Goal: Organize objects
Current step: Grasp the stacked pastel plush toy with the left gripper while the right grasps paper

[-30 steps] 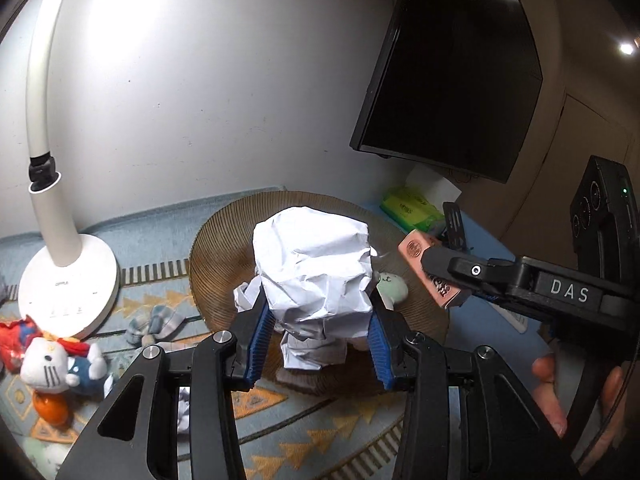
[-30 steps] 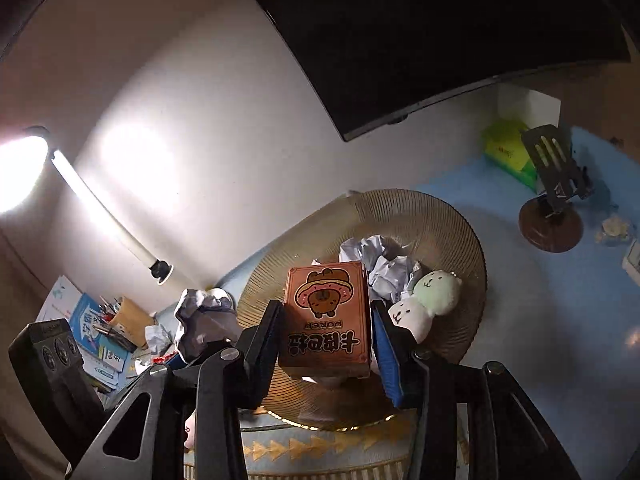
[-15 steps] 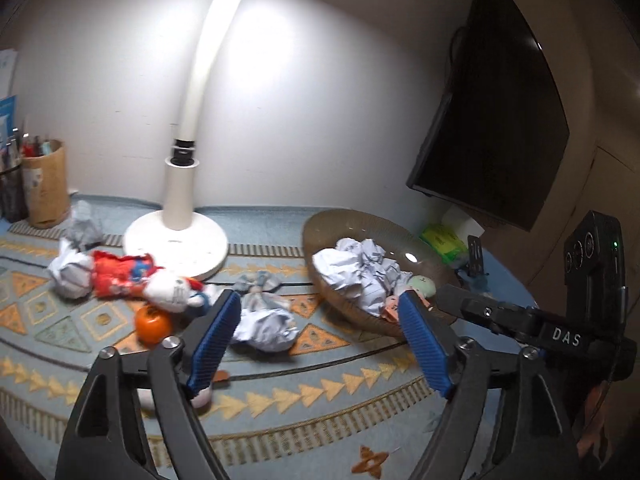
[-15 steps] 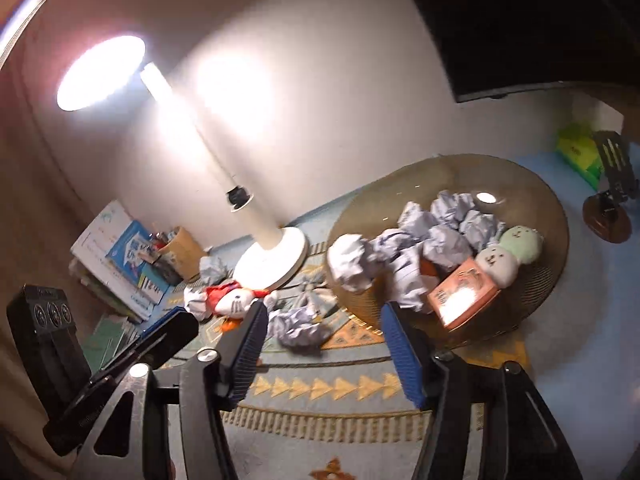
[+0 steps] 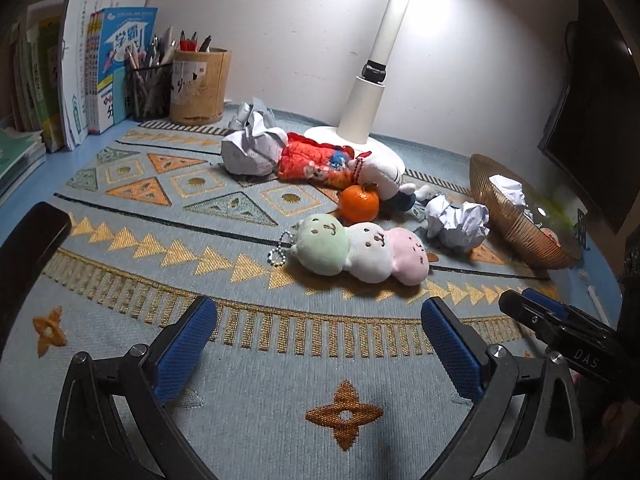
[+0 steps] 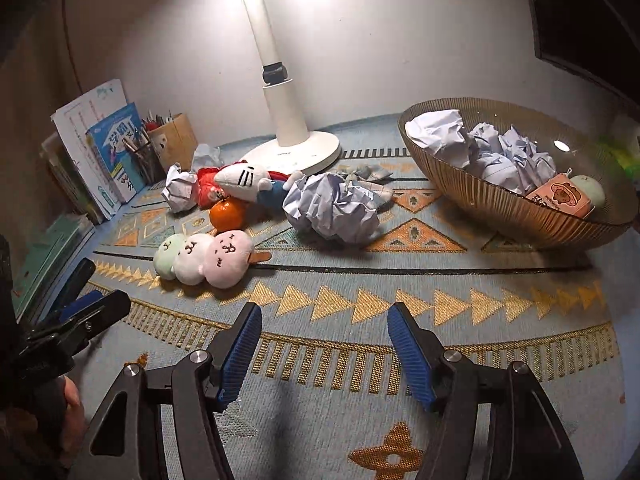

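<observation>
Clutter is what I must sort, and the ribbed bowl (image 6: pixel 500 208) at the right end of the patterned mat (image 5: pixel 248 344) is, I judge, the place to collect it: it holds several crumpled papers, a small pink box (image 6: pixel 560 198) and a green plush ball (image 6: pixel 590 190), all resting low against its near wall. What waits outside lies on the mat. A big paper ball (image 6: pixel 334 210) sits between the bowl and the lamp base (image 6: pixel 296 152), so it is the shortest carry. Left of it the three-ball plush (image 5: pixel 360 250) lies on its side with its bead chain on the mat, the orange (image 5: pixel 359 203) just behind it, touching the red and white cat doll (image 5: pixel 332 164). Another paper wad (image 5: pixel 252 148) lies at the doll's far end, with the pen cup (image 5: pixel 200 86) and the books (image 5: pixel 116 68) beyond it against the wall.

My left gripper (image 5: pixel 320 344) and my right gripper (image 6: pixel 324 350) both hang low over the mat, pads spread wide and pinching nothing. I think this is good: I am ready for the next soft piece.
</observation>
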Tool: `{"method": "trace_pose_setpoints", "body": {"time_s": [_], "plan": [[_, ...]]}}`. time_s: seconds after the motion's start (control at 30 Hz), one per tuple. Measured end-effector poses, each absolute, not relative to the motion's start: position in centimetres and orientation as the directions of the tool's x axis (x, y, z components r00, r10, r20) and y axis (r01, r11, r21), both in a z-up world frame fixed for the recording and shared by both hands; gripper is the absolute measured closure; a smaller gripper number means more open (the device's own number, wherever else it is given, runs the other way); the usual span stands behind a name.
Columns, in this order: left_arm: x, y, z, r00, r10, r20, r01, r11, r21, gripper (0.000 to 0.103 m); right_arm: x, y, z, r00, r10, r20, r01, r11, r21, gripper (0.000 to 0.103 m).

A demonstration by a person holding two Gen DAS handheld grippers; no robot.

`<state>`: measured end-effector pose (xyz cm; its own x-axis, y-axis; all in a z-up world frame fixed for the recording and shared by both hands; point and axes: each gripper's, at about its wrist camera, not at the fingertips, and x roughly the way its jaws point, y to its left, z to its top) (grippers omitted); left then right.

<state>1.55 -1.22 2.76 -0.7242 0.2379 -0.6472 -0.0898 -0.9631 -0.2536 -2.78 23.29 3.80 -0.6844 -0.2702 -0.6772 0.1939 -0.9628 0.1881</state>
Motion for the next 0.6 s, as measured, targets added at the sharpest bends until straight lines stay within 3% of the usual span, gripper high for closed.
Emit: {"method": "trace_pose_setpoints", "body": {"time_s": [0.43,0.6], "plan": [[1.9,-1.6,2.3,-0.719,0.244,-0.651,-0.074,-0.958,-0.278,0.001,-3.5,23.7,3.5,-0.662,-0.26,-0.703,0.153,-0.965,0.212,0.039],[1.5,0.1,2.6,-0.702,0.233,-0.673,-0.098,-0.968,-0.233,0.001,-4.9,24.9,3.6,-0.617,-0.374,-0.692,0.151,-0.92,0.362,0.039]]}}
